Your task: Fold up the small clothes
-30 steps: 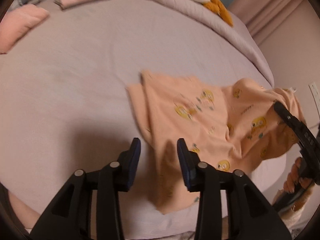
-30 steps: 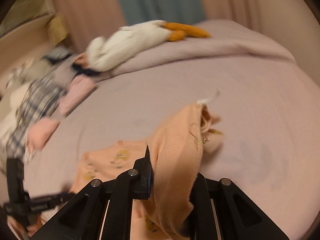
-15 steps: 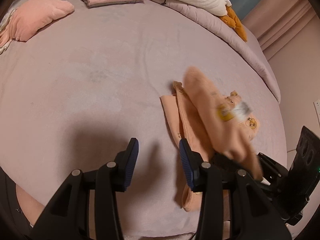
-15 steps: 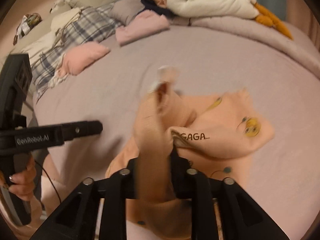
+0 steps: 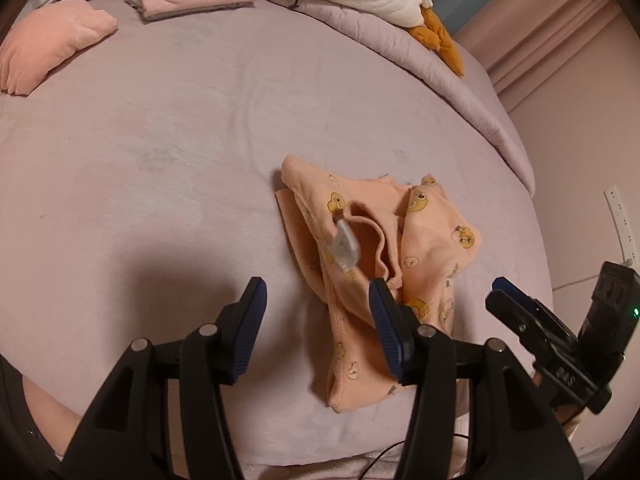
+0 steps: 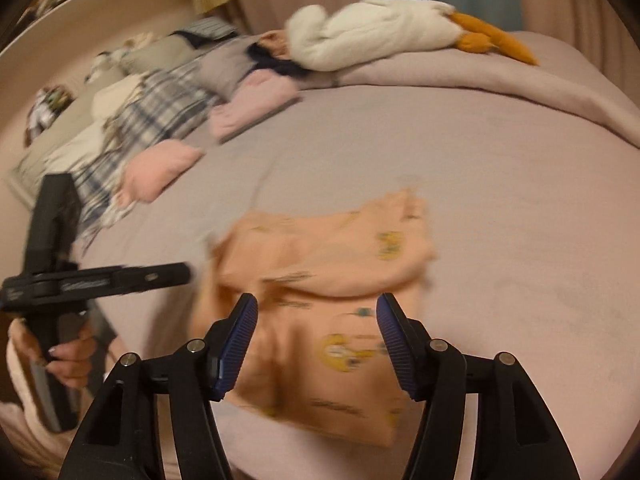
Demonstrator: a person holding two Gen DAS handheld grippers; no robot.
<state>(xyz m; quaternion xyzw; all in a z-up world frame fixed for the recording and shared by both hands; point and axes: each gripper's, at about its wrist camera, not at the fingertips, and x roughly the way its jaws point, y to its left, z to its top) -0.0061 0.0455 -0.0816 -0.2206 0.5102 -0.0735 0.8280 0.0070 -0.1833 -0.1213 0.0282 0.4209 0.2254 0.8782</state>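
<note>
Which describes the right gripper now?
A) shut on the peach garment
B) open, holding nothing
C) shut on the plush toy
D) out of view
B: the right gripper has its jaws spread wide with nothing between them, and the peach garment lies loose on the bed beyond.

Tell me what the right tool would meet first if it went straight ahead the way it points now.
Most likely the peach duck-print garment, crumpled on the bed. It fills the gap ahead of the open right tool, though blur leaves the depth unclear.
</note>
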